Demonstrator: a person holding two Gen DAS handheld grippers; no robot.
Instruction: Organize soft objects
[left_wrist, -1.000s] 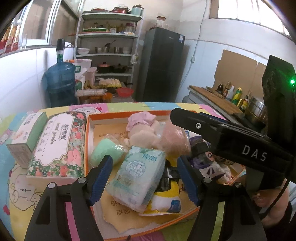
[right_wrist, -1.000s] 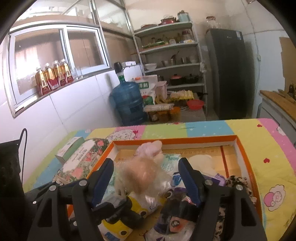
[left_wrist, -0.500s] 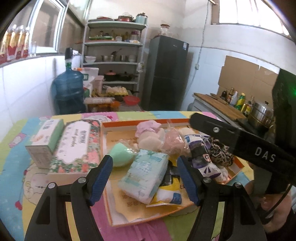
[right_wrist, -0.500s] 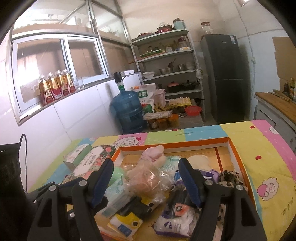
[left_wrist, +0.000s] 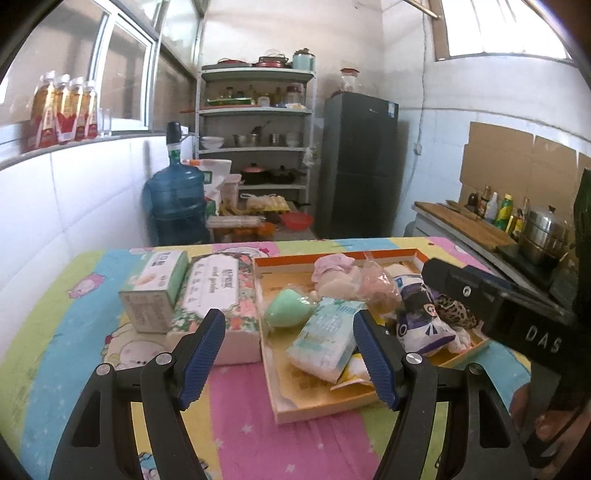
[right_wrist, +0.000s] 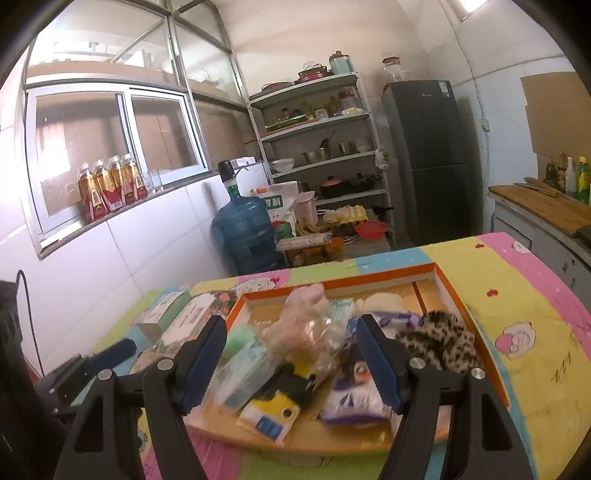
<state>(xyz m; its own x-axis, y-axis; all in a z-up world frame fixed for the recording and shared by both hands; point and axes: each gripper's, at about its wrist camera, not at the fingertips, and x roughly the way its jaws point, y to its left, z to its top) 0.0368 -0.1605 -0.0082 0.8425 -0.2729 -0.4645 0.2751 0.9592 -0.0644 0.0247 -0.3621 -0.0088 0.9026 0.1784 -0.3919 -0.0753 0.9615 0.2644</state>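
An orange-rimmed tray (left_wrist: 332, 255) (right_wrist: 461, 295) on the table holds several soft things: a green sponge (left_wrist: 284, 313), a pale blue tissue pack (left_wrist: 325, 339) (right_wrist: 245, 369), a clear bag of pink puffs (left_wrist: 376, 286) (right_wrist: 306, 332), a purple-white packet (left_wrist: 421, 325) (right_wrist: 351, 398), a leopard-print cloth (left_wrist: 454, 312) (right_wrist: 439, 338) and a yellow pack (right_wrist: 269, 417). My left gripper (left_wrist: 290, 358) is open and empty, above the tray's near left corner. My right gripper (right_wrist: 291, 360) is open and empty, above the tray's near side. Its body shows in the left wrist view (left_wrist: 509, 314).
A floral tissue box (left_wrist: 218, 299) (right_wrist: 188, 321) and a green carton (left_wrist: 155, 288) (right_wrist: 162, 308) lie left of the tray on the colourful tablecloth (left_wrist: 55, 325). A water bottle (left_wrist: 175, 206), shelves (left_wrist: 255, 147), a fridge (left_wrist: 356, 166) and a counter (left_wrist: 469, 221) stand beyond the table.
Both grippers have drawn back and up from the tray, so the objects look smaller and farther. Both stay open and empty. The tray's contents have not moved.
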